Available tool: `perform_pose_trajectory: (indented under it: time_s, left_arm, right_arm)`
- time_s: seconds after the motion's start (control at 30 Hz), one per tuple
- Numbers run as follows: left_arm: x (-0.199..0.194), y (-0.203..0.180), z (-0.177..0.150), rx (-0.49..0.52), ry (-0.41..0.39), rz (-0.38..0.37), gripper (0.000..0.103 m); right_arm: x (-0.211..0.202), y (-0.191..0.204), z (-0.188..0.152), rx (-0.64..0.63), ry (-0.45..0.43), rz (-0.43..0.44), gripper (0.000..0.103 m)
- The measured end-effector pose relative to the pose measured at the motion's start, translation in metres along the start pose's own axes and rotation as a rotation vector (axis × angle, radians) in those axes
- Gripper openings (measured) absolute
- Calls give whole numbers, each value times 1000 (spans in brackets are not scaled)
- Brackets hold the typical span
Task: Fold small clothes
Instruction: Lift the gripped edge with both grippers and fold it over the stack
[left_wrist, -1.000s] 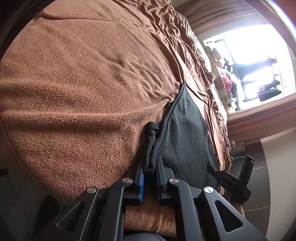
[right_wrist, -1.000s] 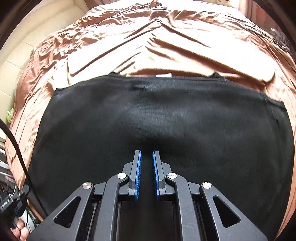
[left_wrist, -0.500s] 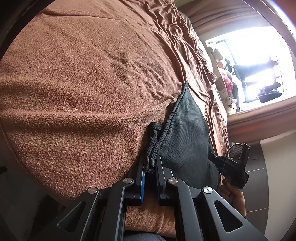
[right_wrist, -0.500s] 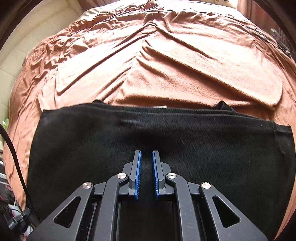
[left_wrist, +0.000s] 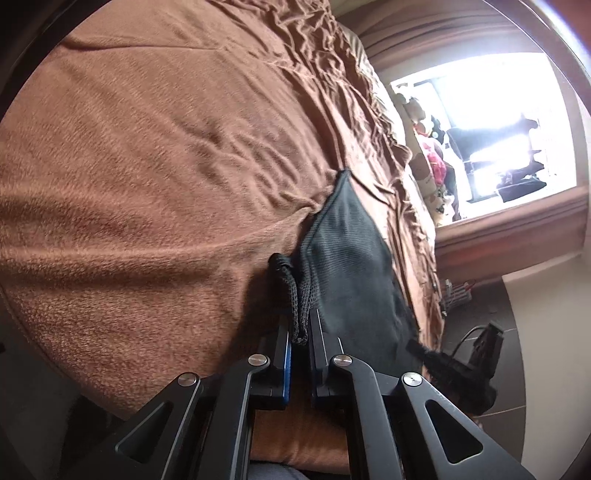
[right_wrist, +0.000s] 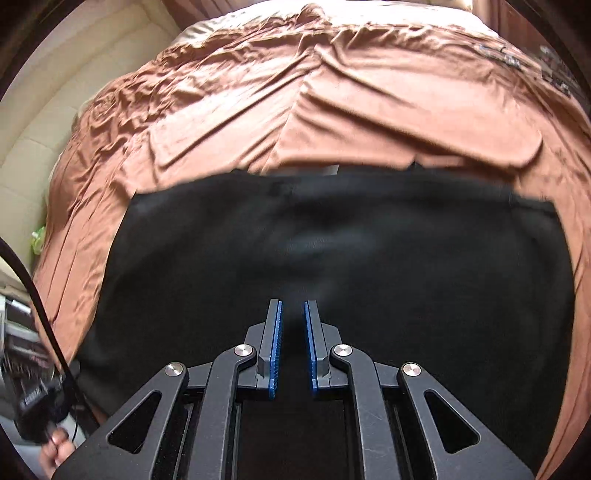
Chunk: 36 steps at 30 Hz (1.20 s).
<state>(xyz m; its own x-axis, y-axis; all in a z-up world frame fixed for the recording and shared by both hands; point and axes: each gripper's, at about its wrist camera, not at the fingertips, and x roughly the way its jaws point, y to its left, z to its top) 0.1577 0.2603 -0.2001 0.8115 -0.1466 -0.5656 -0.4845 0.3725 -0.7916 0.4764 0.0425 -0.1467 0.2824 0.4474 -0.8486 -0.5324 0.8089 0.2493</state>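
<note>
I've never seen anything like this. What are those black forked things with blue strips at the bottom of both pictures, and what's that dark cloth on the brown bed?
There is no robot here. A person holds a two-fingered claw in each hand, and a wide-angle camera on each claw looks out along its fingers, which is why everything bulges.

One picture comes from the left claw. Its blue-lined fingers are shut on a bunched corner of a black mesh garment.

The other comes from the right claw, shut on the same garment, which fills most of that view; it is blurred.

The garment lies across a brown blanket covering a bed. In the left picture, the dark device at the lower right is the right claw seen from outside.
</note>
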Motion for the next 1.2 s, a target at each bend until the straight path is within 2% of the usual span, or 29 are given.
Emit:
perform_pose_trajectory:
  time_s: [0.3,0.53,0.77,0.93,1.03,1.2]
  left_arm:
    - [-7,-47,12,87,9,-102,6]
    - [-5,-89,17,149,34,-161,6]
    - [-1,-132,17,216,50,-188,6]
    - [7,-162,11,271,71,-197,6]
    - [12,-180,3,305,89,-201,6]
    - [20,-209,-11,363,122,-211,6]
  right_arm:
    - [-11,0,-46,6,40,72,8]
    - [-20,-3,-87,19,41,87,8]
    - [-29,-13,-106,63,30,124,8]
    - [-32,-17,-116,70,32,157,0]
    - [-38,-22,-117,71,25,178,0]
    - [-60,-47,-115,123,-31,195,0]
